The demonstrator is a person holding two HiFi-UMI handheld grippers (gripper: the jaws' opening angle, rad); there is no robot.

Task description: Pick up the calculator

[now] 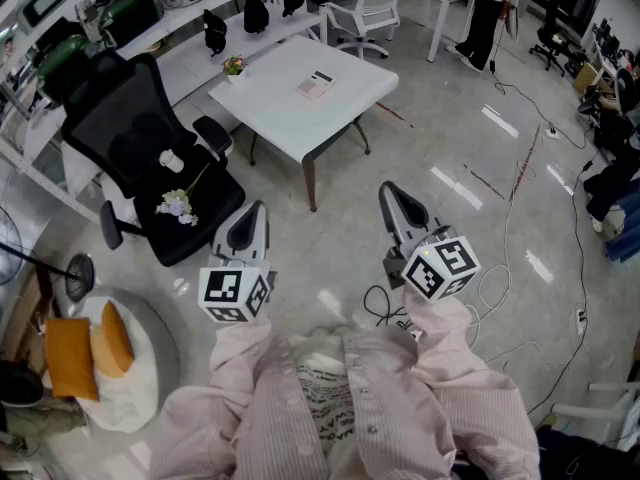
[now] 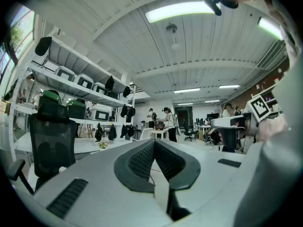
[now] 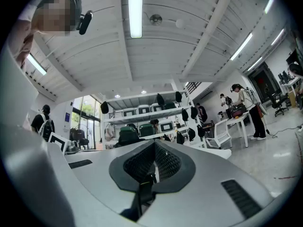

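Observation:
The calculator [image 1: 316,84], a small pale slab with a dark strip, lies on the white square table [image 1: 290,108] at the far middle of the head view. Both grippers hang in the air well short of the table, close to the person's chest. My left gripper [image 1: 250,218] points level toward the table, its jaws together with nothing between them [image 2: 154,143]. To its right, my right gripper [image 1: 393,196] is likewise shut and empty [image 3: 155,145]. In both gripper views the calculator cannot be made out.
A black office chair [image 1: 150,158] with white flowers [image 1: 178,206] and a cup [image 1: 171,160] on its seat stands left of the table. A small flowerpot [image 1: 234,66] sits on the table's far corner. Cables [image 1: 520,168] trail over the floor at right. Orange cushions [image 1: 100,343] lie at lower left.

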